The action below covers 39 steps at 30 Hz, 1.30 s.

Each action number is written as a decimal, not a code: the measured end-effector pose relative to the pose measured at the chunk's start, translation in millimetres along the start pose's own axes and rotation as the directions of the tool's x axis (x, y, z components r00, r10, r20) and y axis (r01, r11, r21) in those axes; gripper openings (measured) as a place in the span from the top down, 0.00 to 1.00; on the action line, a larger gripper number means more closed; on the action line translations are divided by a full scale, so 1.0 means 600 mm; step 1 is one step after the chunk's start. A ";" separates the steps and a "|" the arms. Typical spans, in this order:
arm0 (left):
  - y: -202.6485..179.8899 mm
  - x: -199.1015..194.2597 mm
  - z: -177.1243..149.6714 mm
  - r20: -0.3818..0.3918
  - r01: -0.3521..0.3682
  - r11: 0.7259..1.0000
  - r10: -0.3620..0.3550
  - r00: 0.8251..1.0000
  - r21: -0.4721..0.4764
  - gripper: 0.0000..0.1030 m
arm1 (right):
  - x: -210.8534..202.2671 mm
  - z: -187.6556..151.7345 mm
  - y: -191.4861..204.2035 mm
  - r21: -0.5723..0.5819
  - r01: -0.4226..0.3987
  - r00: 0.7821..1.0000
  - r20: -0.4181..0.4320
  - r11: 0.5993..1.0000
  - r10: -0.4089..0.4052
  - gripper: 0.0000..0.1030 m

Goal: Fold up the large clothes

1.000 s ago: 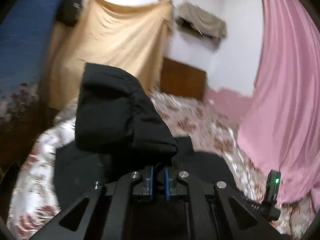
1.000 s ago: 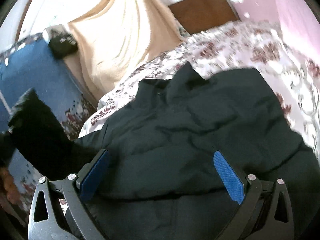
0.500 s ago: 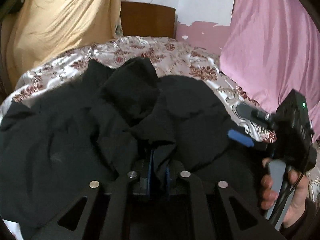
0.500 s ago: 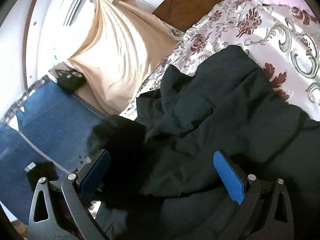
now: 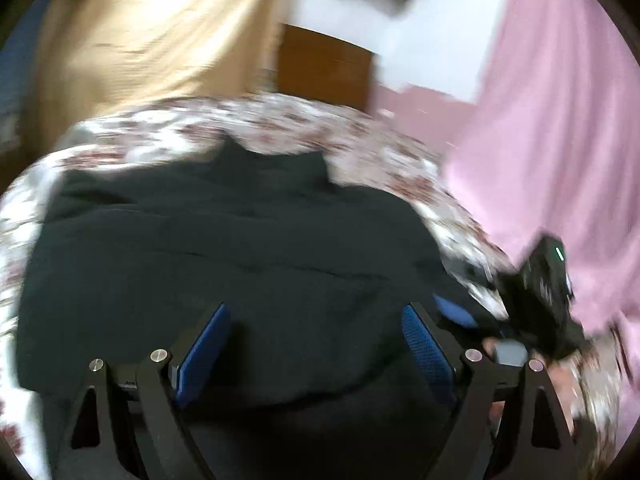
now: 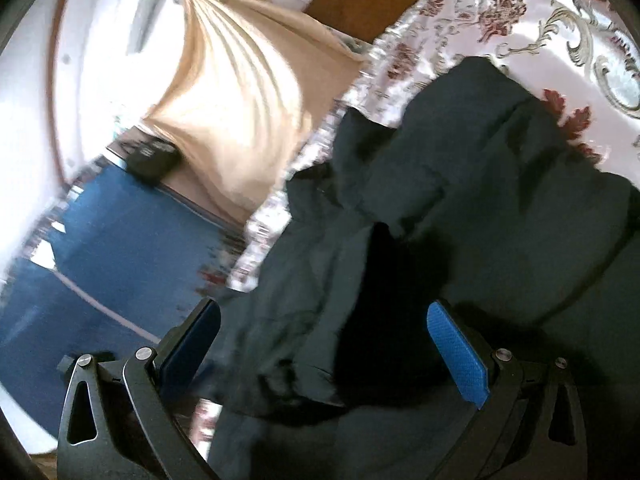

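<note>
- My left gripper (image 5: pixel 316 344) stands wide: its jaws have just been opening, and the blue pads (image 5: pixel 202 354) press on nothing, with only the spread cloth beyond them.
- My right gripper (image 6: pixel 324 356) is wide too, nothing pinched between its pads, a rumpled fold of cloth lying past them.
- The black jacket (image 5: pixel 224 252) lies spread on the bed, its collar at the far edge.
- Under and around it I see the flowered bedspread (image 5: pixel 280 120), pale with dark red blooms.
- To my right, the other gripper's black body sits low over the bedspread, a hand (image 5: pixel 490 346) partly showing on its handle.
- Past the bed stands a brown headboard (image 5: pixel 324 68).
- A tan curtain (image 5: pixel 152 32) hangs far left, a pink curtain (image 5: pixel 560 120) on the right, white wall between.
- From the right wrist, blue cloth (image 6: pixel 100 248) shows beside the bed.
</note>
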<state>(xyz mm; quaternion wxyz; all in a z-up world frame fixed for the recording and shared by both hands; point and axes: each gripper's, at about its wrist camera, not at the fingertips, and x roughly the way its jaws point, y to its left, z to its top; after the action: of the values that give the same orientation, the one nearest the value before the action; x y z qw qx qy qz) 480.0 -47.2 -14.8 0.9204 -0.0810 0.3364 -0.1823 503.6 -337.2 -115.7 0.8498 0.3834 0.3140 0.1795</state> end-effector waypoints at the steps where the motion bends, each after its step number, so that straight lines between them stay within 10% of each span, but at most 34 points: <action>1: 0.014 -0.008 0.006 0.008 -0.048 0.998 0.049 0.999 -0.029 0.15 | 0.006 -0.001 0.003 -0.011 0.033 0.999 -0.016 0.999 -0.033 0.01; 8: 0.164 -0.062 0.021 0.048 -0.334 0.890 0.365 0.930 -0.309 0.10 | 0.035 -0.020 0.044 -0.096 0.083 0.995 -0.055 0.992 -0.089 0.42; 12: 0.225 -0.058 0.013 0.018 -0.320 0.837 0.365 0.931 -0.444 0.10 | 0.029 -0.022 0.053 -0.113 0.176 0.984 0.020 0.978 -0.175 0.94; 21: 0.223 -0.074 0.011 0.058 -0.323 0.847 0.380 0.923 -0.422 0.10 | -0.060 -0.004 0.115 -0.247 0.194 0.963 0.233 0.949 -0.136 0.98; 28: 0.210 -0.050 0.013 0.023 -0.373 0.858 0.406 0.913 -0.352 0.10 | -0.164 0.054 0.083 -0.170 0.328 0.885 0.400 0.929 -0.239 0.98; 33: 0.202 0.004 0.003 -0.076 -0.438 0.865 0.433 0.898 -0.247 0.10 | -0.154 0.069 0.030 -0.114 0.416 0.862 0.365 0.902 -0.351 0.97; 39: 0.184 0.038 -0.010 -0.136 -0.504 0.850 0.486 0.863 -0.155 0.10 | -0.122 0.073 0.021 -0.120 0.596 0.775 0.345 0.794 -0.530 0.90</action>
<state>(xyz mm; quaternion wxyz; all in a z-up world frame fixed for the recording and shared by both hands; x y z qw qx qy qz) 523.7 45.3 -62.8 0.9082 -0.0685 0.4032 0.0896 477.9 -392.8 -54.7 0.9383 0.1958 0.2631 -0.1098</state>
